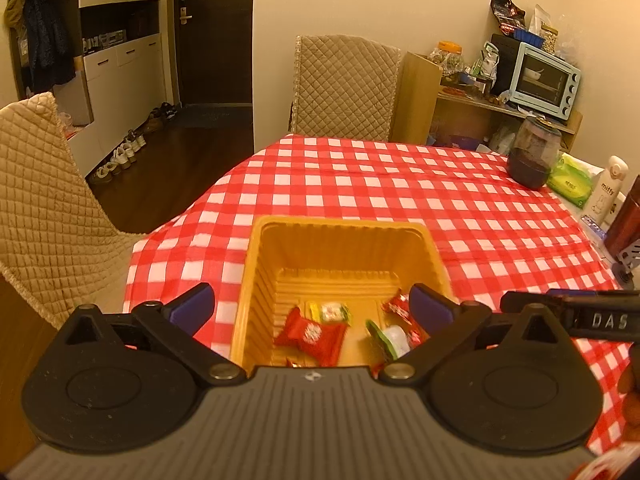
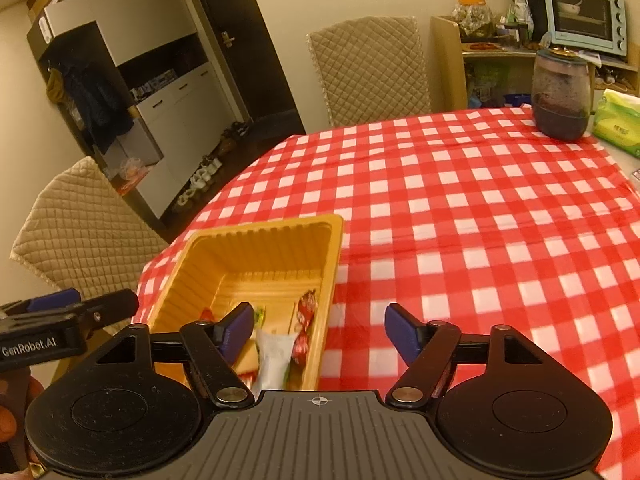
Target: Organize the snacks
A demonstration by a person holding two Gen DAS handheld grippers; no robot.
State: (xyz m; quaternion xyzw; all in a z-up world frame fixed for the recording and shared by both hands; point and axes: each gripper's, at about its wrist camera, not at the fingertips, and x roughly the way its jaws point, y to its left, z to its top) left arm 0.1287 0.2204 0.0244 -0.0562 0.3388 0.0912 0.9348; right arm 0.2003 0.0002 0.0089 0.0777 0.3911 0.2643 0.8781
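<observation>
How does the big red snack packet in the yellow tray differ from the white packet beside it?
The red snack packet is a pillow-shaped wrapper with a round white mark, lying toward the left of the yellow tray. The white packet is plain and paler, with green at one edge, lying toward the right. The red one looks larger. Both lie loose on the tray floor, held by neither hand-held gripper.

Left claw spread empty above yellow tray, wrapped snacks inside, checkered tablecloth

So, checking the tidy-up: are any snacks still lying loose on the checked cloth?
No: the tablecloth shows no snacks; the wrapped snacks lie in the yellow tray.
</observation>
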